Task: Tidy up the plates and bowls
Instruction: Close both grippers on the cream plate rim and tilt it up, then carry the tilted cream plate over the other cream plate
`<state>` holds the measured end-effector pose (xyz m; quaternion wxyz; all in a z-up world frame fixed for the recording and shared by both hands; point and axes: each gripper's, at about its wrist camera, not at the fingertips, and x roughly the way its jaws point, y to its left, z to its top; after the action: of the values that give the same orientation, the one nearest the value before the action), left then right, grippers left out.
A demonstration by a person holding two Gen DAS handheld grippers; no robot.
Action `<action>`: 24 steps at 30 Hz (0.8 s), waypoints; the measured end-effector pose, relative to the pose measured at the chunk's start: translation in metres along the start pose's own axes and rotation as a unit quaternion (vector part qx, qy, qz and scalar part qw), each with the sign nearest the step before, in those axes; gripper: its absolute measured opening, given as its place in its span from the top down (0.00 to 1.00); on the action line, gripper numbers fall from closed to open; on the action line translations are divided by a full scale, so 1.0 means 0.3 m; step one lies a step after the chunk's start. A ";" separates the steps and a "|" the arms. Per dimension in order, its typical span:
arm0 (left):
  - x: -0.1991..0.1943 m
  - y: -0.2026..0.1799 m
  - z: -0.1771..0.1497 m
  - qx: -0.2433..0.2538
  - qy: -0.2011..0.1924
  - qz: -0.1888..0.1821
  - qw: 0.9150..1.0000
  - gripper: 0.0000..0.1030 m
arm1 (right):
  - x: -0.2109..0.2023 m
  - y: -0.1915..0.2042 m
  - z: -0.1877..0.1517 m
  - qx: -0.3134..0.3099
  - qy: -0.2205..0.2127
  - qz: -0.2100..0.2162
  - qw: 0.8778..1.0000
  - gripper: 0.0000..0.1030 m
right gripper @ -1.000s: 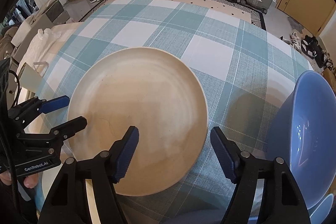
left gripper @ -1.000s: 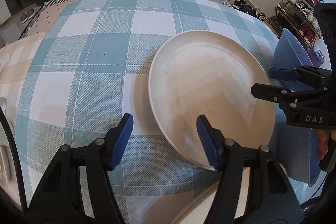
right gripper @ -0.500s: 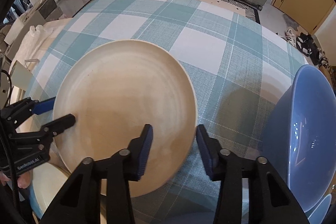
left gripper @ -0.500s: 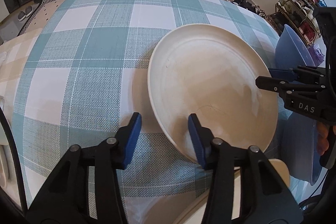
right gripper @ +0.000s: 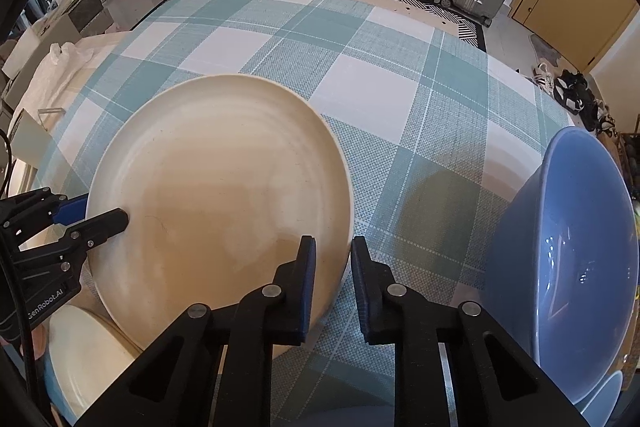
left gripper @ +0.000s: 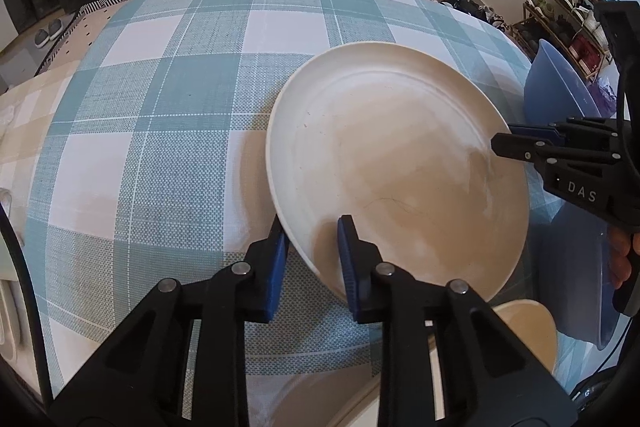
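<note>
The left tongs (left gripper: 312, 259) are pinching the near rim of the cream plate (left gripper: 396, 163), tilting it above the checked worktop (left gripper: 168, 131). The right tongs (left gripper: 504, 141) are closing on its far-right edge, a blue bowl (left gripper: 552, 95) sitting behind.

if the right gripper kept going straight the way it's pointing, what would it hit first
The right gripper is closing on the cream plate's rim; pushed on, its jaws would likely meet the plaid tablecloth just beyond.

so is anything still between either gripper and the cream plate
Nothing visible. The left gripper is shut on the cream plate at its near rim, and the right gripper is closing on the opposite rim, which sits between its pads.
</note>
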<state>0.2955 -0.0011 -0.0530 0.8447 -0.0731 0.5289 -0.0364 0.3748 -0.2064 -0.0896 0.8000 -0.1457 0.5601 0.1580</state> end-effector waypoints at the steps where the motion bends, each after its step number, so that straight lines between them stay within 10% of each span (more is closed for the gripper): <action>1: -0.001 0.002 0.000 0.000 -0.001 0.001 1.000 0.80 | -0.001 0.001 0.000 0.000 -0.001 0.001 1.000 0.83; 24: -0.131 -0.009 0.012 0.000 -0.044 0.004 0.999 0.80 | -0.100 0.005 -0.004 0.007 -0.042 0.006 0.999 0.83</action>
<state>0.2817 0.0021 -0.0162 0.8673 -0.0726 0.4915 -0.0293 0.3636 -0.2083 -0.0617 0.8231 -0.1304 0.5275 0.1648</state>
